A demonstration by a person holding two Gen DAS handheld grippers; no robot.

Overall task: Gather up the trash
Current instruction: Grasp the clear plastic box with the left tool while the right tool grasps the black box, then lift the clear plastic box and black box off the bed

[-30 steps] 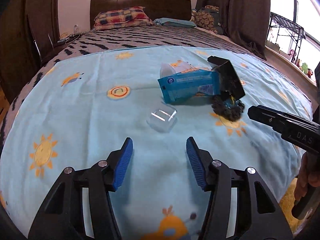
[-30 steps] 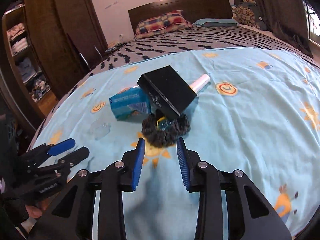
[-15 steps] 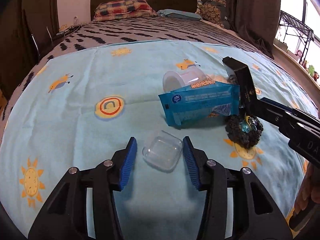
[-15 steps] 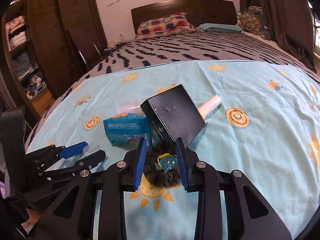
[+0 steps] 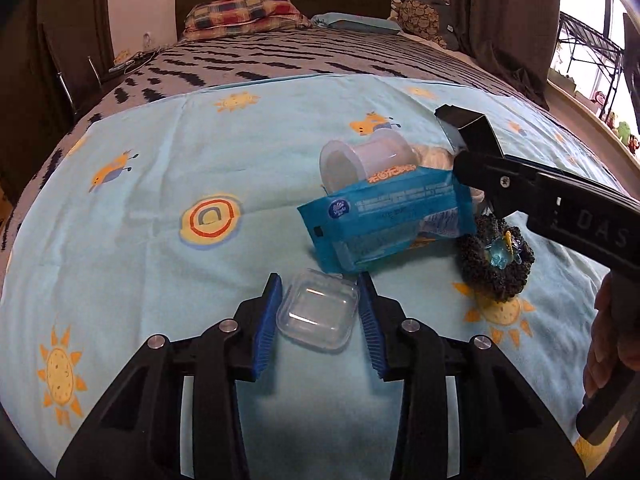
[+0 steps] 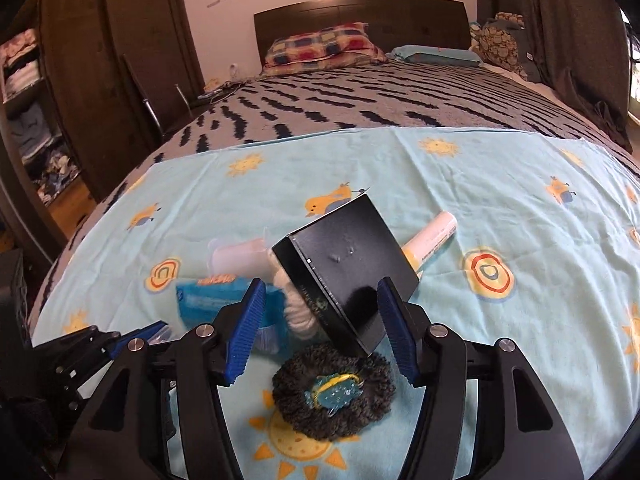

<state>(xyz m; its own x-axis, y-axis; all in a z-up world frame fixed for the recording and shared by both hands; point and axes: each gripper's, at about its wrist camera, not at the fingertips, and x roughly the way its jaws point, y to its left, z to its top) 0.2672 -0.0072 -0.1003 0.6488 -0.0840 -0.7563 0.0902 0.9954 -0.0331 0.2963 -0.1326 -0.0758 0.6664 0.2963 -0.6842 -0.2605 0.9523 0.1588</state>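
A wide bed (image 6: 400, 92) with a dark wooden headboard carries a light-blue cotton sheet printed with suns and birds (image 5: 160, 184), and on that sheet sits a small heap of trash. Largest in the heap is a flat black cardboard box (image 6: 348, 276), propped at a tilt with its lower corner resting on a dark fuzzy round scrubber with a blue plastic charm at its centre (image 6: 334, 392). Left of the box lies a blue plastic wipes packet (image 5: 384, 224), which touches a translucent white plastic cup (image 5: 368, 160) lying on its side behind it. A cream cylindrical tube (image 6: 432, 240) pokes out from behind the box's right edge. Nearest the packet's lower edge, just in front of it, rests a small clear plastic clamshell case (image 5: 318, 316). The left gripper (image 5: 320, 316) brackets that case, its blue pads having just been closing in from either side; the left pad looks to be against the case's edge, while a sliver of sheet shows at the right, so no firm clamp is evident. The right gripper (image 6: 324, 320), held by a hand (image 5: 616, 340) at the sheet's right margin, has just been spreading its jaws and now stands apart around the box's lower end, pads clear of its sides.
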